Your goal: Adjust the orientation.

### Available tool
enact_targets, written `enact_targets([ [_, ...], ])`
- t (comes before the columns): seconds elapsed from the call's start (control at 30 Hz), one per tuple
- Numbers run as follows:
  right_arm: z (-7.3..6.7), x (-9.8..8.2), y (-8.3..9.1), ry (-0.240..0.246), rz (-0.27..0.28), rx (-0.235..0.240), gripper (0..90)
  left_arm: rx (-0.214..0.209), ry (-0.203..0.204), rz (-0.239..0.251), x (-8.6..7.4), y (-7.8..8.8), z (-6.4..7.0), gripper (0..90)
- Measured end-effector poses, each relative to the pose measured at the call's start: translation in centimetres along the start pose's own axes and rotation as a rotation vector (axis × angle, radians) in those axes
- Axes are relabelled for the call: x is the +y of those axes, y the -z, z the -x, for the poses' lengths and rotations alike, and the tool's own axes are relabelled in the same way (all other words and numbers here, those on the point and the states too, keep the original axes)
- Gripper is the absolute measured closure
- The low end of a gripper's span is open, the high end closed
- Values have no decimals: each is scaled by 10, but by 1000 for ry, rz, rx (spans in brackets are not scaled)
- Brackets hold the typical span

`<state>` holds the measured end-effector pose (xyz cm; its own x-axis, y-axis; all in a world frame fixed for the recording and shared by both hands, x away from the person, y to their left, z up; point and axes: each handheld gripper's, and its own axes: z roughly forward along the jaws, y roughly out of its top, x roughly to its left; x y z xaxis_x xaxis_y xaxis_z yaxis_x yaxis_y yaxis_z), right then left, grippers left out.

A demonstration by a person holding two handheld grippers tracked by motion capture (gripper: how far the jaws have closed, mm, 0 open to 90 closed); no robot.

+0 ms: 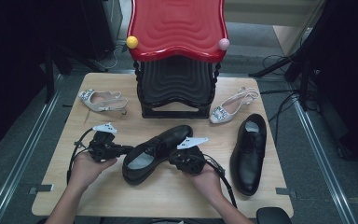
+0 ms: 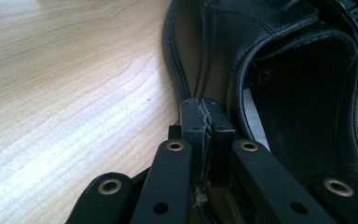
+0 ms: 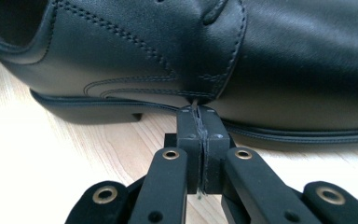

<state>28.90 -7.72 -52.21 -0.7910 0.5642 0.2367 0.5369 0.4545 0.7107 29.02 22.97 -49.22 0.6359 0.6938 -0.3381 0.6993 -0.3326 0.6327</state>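
Both closed claws (image 1: 129, 149) (image 1: 172, 158) flank black shoe (image 1: 156, 151).

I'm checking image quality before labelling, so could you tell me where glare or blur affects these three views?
High view: evenly lit, sharp; red rack shiny. Left gripper view: broad glare on the table, shoe interior dark. Right gripper view: table washed out lower left, shoe leather crisp.

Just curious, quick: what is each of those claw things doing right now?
Left gripper: shut, jaws against the black shoe at its heel.
Right gripper: shut, at its side.
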Motion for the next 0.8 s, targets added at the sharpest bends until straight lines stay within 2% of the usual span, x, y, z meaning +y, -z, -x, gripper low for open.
enact_targets([
  [0.17,0,3,-3,-4,-8,14,900,-2,5,-2,-3,2,3,892],
  [0.33,0,6,-4,4,-16,9,900,-4,9,0,-7,2,7,892],
  [0.53,6,11,-5,-22,-21,9,900,-17,10,-5,-11,0,17,892],
  [0.8,8,14,-4,-16,-32,3,900,-24,16,3,-14,-1,24,892],
])
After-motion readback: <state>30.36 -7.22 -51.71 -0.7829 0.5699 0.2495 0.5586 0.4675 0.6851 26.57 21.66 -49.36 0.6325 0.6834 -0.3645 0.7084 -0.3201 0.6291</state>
